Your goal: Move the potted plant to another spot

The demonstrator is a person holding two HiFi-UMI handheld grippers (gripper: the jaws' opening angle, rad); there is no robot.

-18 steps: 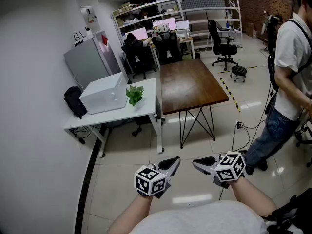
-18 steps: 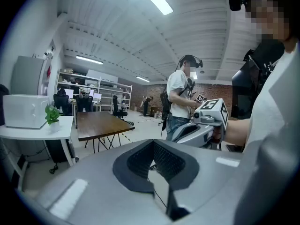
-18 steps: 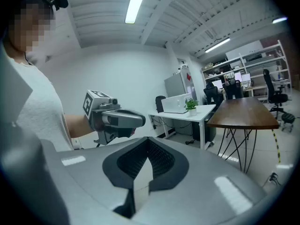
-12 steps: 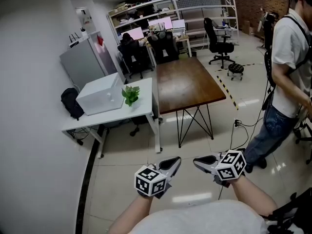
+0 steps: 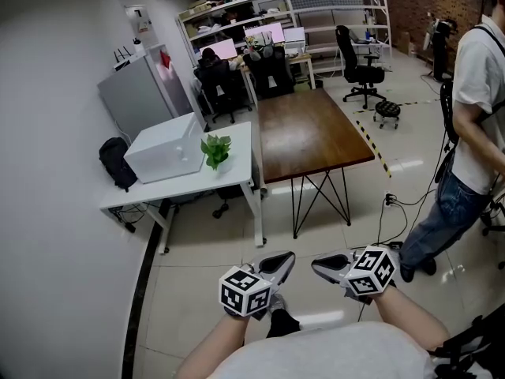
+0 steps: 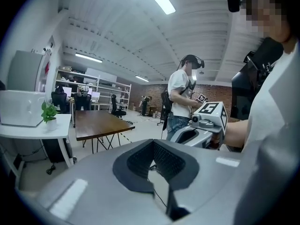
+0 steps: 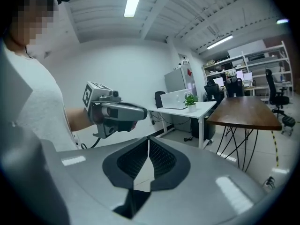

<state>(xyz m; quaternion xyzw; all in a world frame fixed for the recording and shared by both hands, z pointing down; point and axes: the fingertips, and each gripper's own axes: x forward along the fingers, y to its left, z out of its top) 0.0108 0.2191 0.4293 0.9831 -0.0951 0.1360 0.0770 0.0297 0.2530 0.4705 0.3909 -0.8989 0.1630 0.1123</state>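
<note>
The potted plant [image 5: 216,150], small and leafy in a white pot, stands on the white table [image 5: 237,181] by a white box [image 5: 166,147], far ahead of both grippers. It also shows in the left gripper view [image 6: 48,114] and the right gripper view [image 7: 190,101]. My left gripper [image 5: 280,263] and right gripper [image 5: 319,265] hang side by side above the floor, tips pointing toward each other. Both are shut with nothing between the pads: the left gripper [image 6: 153,142] and the right gripper [image 7: 148,139].
A brown wooden table [image 5: 312,133] adjoins the white one on the right. A person [image 5: 473,133] stands at the right edge. A grey fridge [image 5: 142,93], a black bag [image 5: 117,164], office chairs [image 5: 359,61] and shelves fill the back. Cables lie on the tiled floor [image 5: 387,212].
The head view has shifted slightly, and a dark shoe now shows beneath the left gripper. Both grippers keep their places and stay shut. The plant has not moved.
</note>
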